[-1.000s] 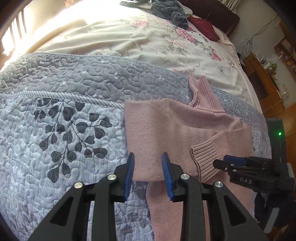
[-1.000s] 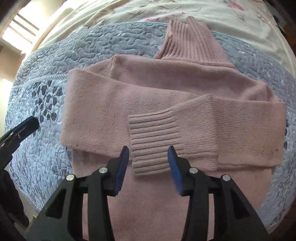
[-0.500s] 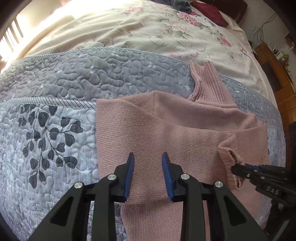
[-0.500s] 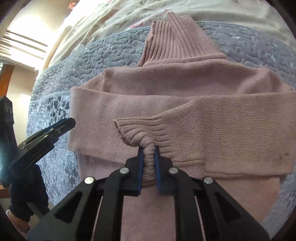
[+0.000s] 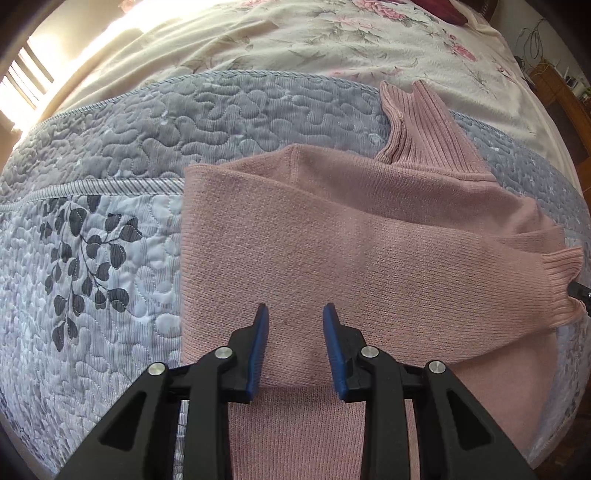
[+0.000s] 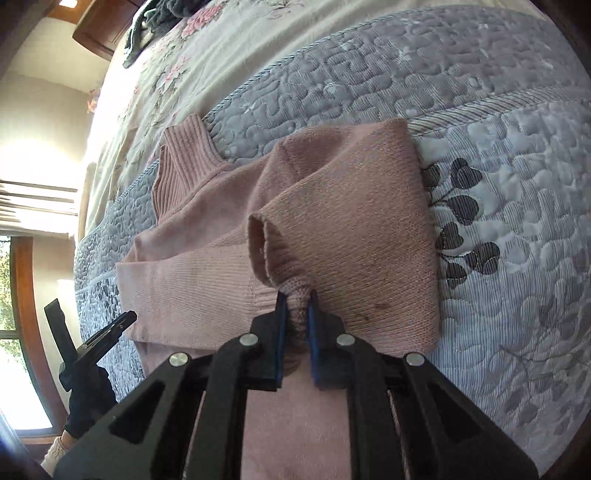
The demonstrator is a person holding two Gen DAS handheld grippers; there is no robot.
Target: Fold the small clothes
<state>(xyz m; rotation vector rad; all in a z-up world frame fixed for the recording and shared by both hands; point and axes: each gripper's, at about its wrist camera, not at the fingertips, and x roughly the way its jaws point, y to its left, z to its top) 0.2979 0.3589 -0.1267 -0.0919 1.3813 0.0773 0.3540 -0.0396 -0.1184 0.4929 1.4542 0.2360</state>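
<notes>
A pink knit sweater (image 5: 369,236) lies on the bed, spread over the grey-blue quilted coverlet (image 5: 110,258) with its dark leaf print; beyond the quilt's corded edge is a cream floral bedspread (image 5: 314,40). The ribbed turtleneck collar (image 5: 424,125) points toward the far side of the bed, and one sleeve is folded across the chest.

The right gripper (image 6: 295,314) has its blue-padded jaws pinched tight on the ribbed cuff (image 6: 291,291) of the other sleeve, the knit bunched up between them and lifted off the sweater's body, so the cuff's open mouth gapes just above the pads. In the left wrist view that same cuff (image 5: 561,284) shows at the far right edge, with a sliver of black (probably the right gripper's tip, though it is cut off by the frame) touching it.

The left gripper (image 5: 295,343) hangs over the lower edge of the folded sleeve with its jaws parted and nothing between them.

A heap of dark grey cloth (image 6: 155,18) sits on the floral bedspread well away from the sweater. No basket or bin is visible.
</notes>
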